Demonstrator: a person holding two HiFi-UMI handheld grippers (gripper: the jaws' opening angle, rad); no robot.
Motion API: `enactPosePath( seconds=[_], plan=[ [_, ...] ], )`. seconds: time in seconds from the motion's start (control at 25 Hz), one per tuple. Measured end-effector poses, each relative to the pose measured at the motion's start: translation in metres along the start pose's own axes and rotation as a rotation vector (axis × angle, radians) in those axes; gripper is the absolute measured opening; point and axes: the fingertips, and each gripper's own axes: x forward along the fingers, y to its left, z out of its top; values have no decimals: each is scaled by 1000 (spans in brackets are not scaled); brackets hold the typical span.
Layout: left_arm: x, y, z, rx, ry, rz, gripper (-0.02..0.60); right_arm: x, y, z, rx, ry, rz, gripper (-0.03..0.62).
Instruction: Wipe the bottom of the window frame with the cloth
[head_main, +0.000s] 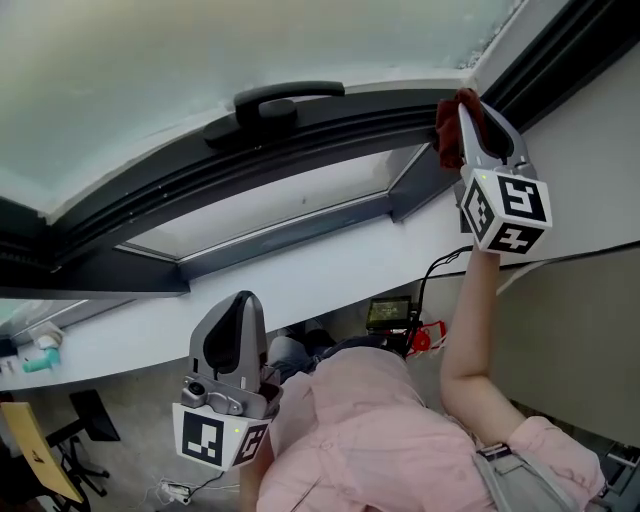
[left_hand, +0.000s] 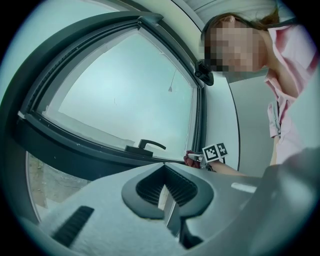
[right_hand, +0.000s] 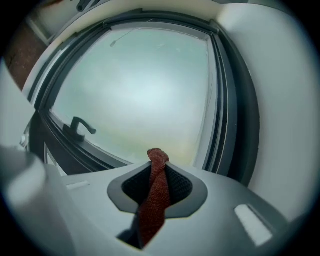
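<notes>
A dark red cloth (head_main: 452, 128) is pinched in my right gripper (head_main: 468, 118), which is shut on it and raised to the right end of the dark window frame (head_main: 330, 125), at its bottom right corner. From the right gripper view the cloth (right_hand: 154, 195) runs twisted between the jaws, its tip before the pane near the frame's corner (right_hand: 220, 160). My left gripper (head_main: 232, 335) hangs low, away from the window, jaws shut with nothing in them. The left gripper view shows the cloth (left_hand: 190, 159) small, far off by the frame.
A black window handle (head_main: 275, 103) sits on the frame's bottom rail left of the cloth. A white sill (head_main: 330, 265) runs below the window. A person in a pink shirt (head_main: 370, 440) stands under it. Cables and a small device (head_main: 388, 314) lie below the sill.
</notes>
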Motion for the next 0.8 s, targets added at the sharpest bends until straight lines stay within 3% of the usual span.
enactPosePath(
  seconds=[0.2, 0.32, 0.48, 0.64, 0.8],
  plan=[
    [-9, 1, 4, -5, -7, -21, 0, -18, 48, 20, 164, -62, 125, 67],
    [-19, 6, 9, -8, -10, -21, 0, -19, 92, 53, 197, -143, 226, 66],
    [-36, 18, 15, -13, -12, -5, 0, -28, 156, 94, 94, -294, 323, 66],
    [-51, 28, 19, -23, -10, 7, 0, -12, 216, 68, -7, -209, 383, 67],
    [-64, 36, 20, -33, -8, 10, 0, 2, 235, 47, -98, -136, 343, 67]
  ],
)
